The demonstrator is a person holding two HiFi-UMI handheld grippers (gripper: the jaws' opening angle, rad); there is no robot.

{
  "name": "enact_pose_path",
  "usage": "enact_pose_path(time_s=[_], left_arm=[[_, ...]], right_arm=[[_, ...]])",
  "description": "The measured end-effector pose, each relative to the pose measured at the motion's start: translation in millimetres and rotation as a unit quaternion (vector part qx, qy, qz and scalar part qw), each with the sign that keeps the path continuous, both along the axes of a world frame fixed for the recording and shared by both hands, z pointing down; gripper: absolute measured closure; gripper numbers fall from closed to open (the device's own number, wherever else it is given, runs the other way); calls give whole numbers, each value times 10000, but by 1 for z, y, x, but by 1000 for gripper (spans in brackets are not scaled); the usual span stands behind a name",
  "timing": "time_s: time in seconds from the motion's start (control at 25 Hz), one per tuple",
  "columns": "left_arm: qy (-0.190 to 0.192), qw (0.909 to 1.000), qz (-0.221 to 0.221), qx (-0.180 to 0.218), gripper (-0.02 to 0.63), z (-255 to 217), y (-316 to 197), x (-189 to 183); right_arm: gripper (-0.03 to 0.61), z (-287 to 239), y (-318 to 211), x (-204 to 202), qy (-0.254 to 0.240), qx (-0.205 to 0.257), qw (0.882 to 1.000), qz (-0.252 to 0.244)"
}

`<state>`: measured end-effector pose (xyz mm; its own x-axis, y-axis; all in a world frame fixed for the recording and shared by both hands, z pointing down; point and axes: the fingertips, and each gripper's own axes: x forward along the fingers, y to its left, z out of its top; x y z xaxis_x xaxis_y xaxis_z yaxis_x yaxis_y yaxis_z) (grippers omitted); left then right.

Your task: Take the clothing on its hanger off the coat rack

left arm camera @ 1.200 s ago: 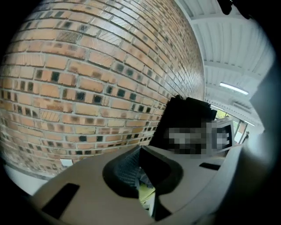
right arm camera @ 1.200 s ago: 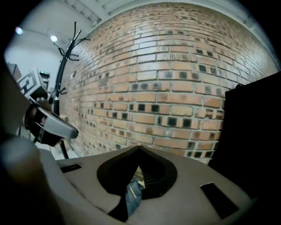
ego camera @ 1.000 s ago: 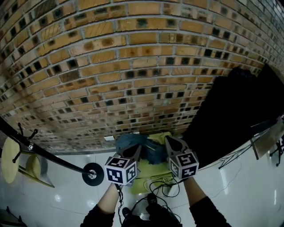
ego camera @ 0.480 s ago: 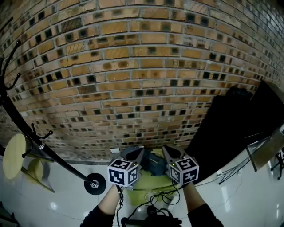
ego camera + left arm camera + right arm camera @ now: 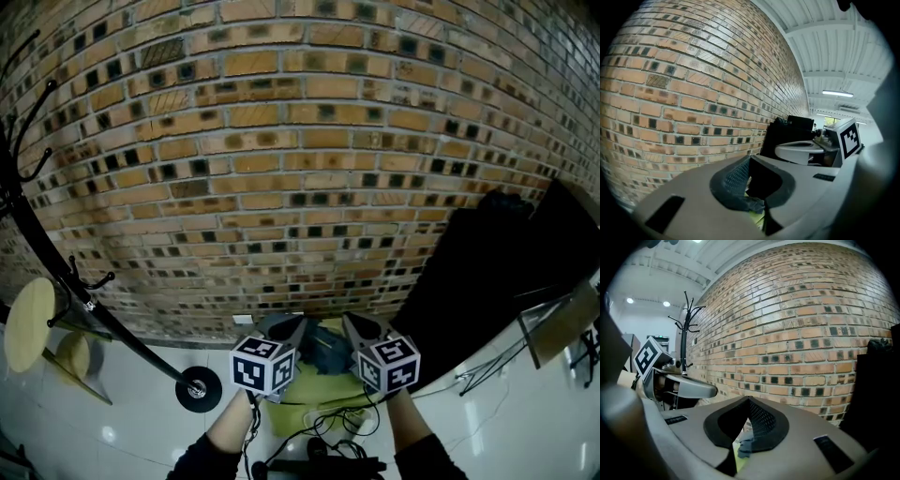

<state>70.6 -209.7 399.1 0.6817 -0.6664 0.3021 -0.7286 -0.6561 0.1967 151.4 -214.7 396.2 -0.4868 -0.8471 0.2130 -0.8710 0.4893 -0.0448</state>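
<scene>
The coat rack (image 5: 141,345) leans across the far left of the head view, black and slim, its round foot on the floor. The pegs that show are bare, there and in the right gripper view (image 5: 685,333). Two pale yellow stools (image 5: 28,323) stand just beside it.

The left tool (image 5: 289,325) is held out towards the brick wall (image 5: 300,169), nearly level. Its jaws are pressed together at the tip with nothing between them (image 5: 749,158).

Just beyond and below both tools, a heap of blue-grey clothing (image 5: 323,349) lies on a yellow-green cloth (image 5: 314,384) on the floor at the foot of the wall, well apart from the rack. No hanger can be made out in it.

The right tool (image 5: 353,322) sits close beside the left and points the same way. It is likewise closed on nothing (image 5: 749,400).

By my reading, no lifting step is in hand: neither tool holds anything, and no garment hangs where the rack is visible. If a hung garment remains on a peg out of view, the next move calls for turning left to the rack, spreading one tool and raising the hanger's hook clear of its peg.

The floor (image 5: 141,431) is glossy white tile with dark cables (image 5: 328,436) trailing near the person's feet. A tall black panel (image 5: 487,272) stands against the wall on the right, with a thin-legged stand (image 5: 553,323) beside it. A white ribbed ceiling (image 5: 834,51) with strip lights shows above.
</scene>
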Motion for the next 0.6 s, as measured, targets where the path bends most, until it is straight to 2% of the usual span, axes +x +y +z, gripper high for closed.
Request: enact_pose_path(time_s=[0.6], left_arm=[[30,10000,20,42,607,-2,4,12]], right_arm=[[574,-1,7,5,29,2,10000,-61]])
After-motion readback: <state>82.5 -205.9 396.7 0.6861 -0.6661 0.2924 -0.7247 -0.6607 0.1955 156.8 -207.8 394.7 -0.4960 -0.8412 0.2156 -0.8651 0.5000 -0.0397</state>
